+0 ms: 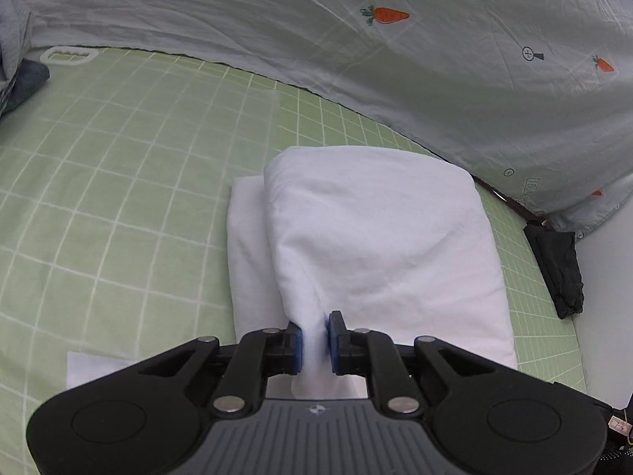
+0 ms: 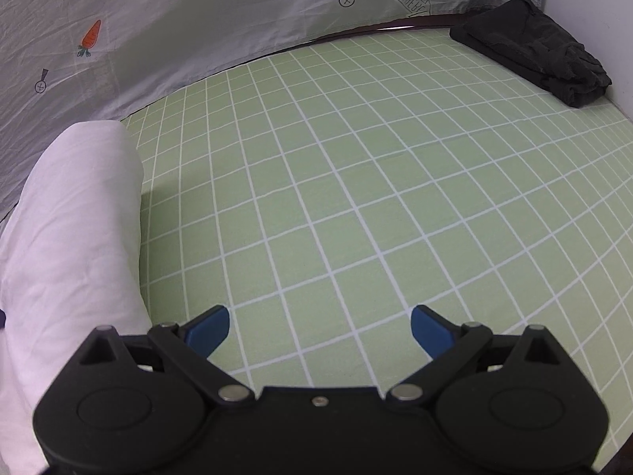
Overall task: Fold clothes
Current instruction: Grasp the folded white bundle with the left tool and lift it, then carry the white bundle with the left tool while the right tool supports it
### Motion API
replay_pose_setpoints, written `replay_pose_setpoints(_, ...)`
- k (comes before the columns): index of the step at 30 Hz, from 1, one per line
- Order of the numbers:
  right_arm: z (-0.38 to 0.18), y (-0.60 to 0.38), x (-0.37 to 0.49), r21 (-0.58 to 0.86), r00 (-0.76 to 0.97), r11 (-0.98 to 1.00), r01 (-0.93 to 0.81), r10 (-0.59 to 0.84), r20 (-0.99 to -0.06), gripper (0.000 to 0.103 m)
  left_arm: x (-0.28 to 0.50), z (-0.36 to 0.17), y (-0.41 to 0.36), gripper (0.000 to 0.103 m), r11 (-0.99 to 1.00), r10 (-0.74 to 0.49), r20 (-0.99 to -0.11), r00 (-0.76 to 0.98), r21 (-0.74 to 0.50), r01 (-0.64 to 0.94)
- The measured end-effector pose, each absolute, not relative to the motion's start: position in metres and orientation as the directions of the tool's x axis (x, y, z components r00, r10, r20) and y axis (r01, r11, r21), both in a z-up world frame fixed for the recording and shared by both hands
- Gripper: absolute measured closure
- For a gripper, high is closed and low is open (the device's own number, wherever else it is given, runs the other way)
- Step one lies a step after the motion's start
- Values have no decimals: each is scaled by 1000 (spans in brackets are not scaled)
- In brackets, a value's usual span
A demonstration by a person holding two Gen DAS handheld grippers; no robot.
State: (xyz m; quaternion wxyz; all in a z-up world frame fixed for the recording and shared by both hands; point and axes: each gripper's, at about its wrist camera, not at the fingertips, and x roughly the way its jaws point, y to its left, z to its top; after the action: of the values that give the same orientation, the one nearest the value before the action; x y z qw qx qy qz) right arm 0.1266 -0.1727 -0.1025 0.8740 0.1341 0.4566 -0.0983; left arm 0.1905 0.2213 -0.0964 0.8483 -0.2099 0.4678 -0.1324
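In the left wrist view, the left tool (image 1: pixel 315 334) is pinching a gathered edge of a white, soft, folded cloth garment (image 1: pixel 379 245) between its two blue pads (image 1: pixel 297 346), the jaws drawn close together with only the bunched fabric between them. The garment is lying directly ahead of the tool, stretching away from the pads in a thick folded bundle, with a flatter lower layer showing along its left side. It is resting on a pale green sheet with a white grid pattern (image 1: pixel 118 182). Behind the garment, a light grey cloth printed with small orange carrots (image 1: pixel 435 59) is draping down along the far edge. A dark black folded piece of clothing (image 1: pixel 558 269) is lying at the right edge of the green surface, apart from the white garment. At the far left, some bluish-grey fabric (image 1: pixel 19 63) is showing, only partly in frame

In the right wrist view, the right tool (image 2: pixel 320 328) is hanging wide apart, its blue fingertips (image 2: pixel 209 330) gripping nothing, with only the green grid sheet (image 2: pixel 376 198) showing between them. The white garment (image 2: pixel 75 229) is lying off to the left of this tool, just beside its left finger, not between the jaws. The black clothing (image 2: pixel 534 51) is sitting well apart in the far right corner, and the carrot-printed cloth (image 2: pixel 158 31) is hanging along the back
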Motion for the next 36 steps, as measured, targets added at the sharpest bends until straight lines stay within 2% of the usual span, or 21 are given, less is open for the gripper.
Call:
replay_pose_setpoints(3, -91, -166, 131, 190, 618, 941, 280, -25, -786, 4, 197, -99, 221, 78, 882, -426, -739, 521, -468, 56)
replay_pose_setpoints(6, -79, -156, 139, 246, 673, 941, 231, 28, -739, 4, 199, -104, 217, 60, 907, -394, -761, 515, -411, 87)
replay_pose_setpoints(8, -74, -146, 147, 271, 687, 944, 190, 69, -723, 4, 199, -109, 221, 46, 906, -392, -763, 514, -417, 72)
replay_pose_setpoints(10, -73, -135, 156, 290, 689, 945, 152, 109, -717, 4, 198, -115, 228, 42, 895, -403, -758, 513, -443, 49)
replay_pose_setpoints(18, -81, -95, 191, 352, 650, 936, 15, 258, -715, 4, 200, -131, 241, 42, 827, -494, -719, 489, -563, 9)
replay_pose_setpoints(27, -111, -84, 216, 491, 559, 871, 18, 399, -727, 3, 203, -147, 249, 42, 734, -594, -659, 461, -678, -23)
replay_pose_setpoints(28, -114, -83, 218, 505, 550, 863, 19, 412, -726, 3, 203, -147, 248, 43, 726, -604, -651, 459, -687, -19)
replay_pose_setpoints(30, -116, -85, 217, 530, 549, 848, 27, 431, -717, 5, 204, -148, 246, 54, 711, -623, -635, 456, -703, -8)
replay_pose_setpoints(32, -118, -89, 215, 559, 550, 829, 38, 450, -704, 15, 205, -148, 242, 69, 700, -640, -623, 449, -714, 6)
replay_pose_setpoints(35, -113, -90, 207, 570, 575, 822, 19, 457, -678, 33, 206, -139, 232, 78, 720, -639, -631, 441, -692, 53)
replay_pose_setpoints(36, -111, -91, 204, 574, 585, 819, 13, 459, -669, 43, 206, -135, 229, 79, 726, -636, -634, 440, -684, 64)
